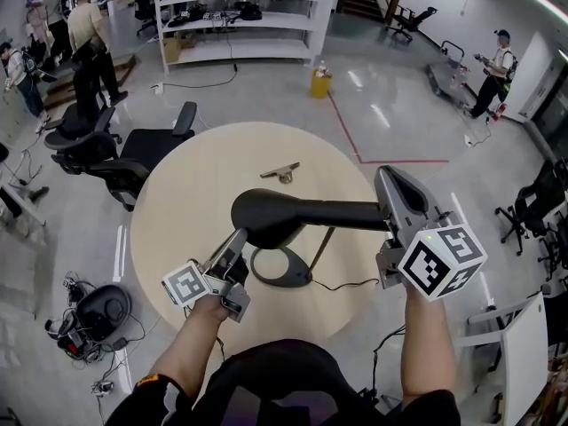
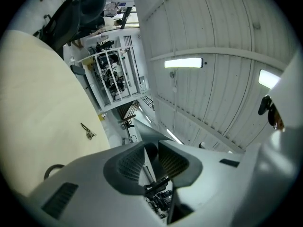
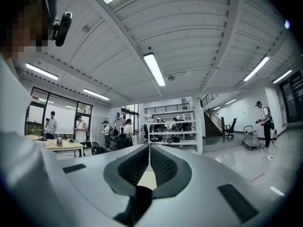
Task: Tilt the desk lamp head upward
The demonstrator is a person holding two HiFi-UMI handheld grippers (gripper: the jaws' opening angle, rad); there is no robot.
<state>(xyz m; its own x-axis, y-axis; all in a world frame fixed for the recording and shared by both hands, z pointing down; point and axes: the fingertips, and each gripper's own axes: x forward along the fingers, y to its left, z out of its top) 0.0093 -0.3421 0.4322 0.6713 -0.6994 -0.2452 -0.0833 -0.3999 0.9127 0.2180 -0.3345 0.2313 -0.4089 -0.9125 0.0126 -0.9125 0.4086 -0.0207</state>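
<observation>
Black lamp head (image 1: 271, 216) clamped in left tongs (image 1: 240, 236); right tongs (image 1: 387, 177) closed beside lamp arm (image 1: 342, 211); metal bracket (image 1: 282, 172) lies beyond.

In the head view the tips of my left gripper (image 1: 240, 238) slip out of sight under the desk lamp (image 1: 293, 213), and the lamp's right end is hidden behind my right gripper (image 1: 390, 185). The lamp's head covers part of its base (image 1: 284, 278). The metal piece (image 1: 282, 172) on the table (image 1: 195, 193) is too small to name.
</observation>
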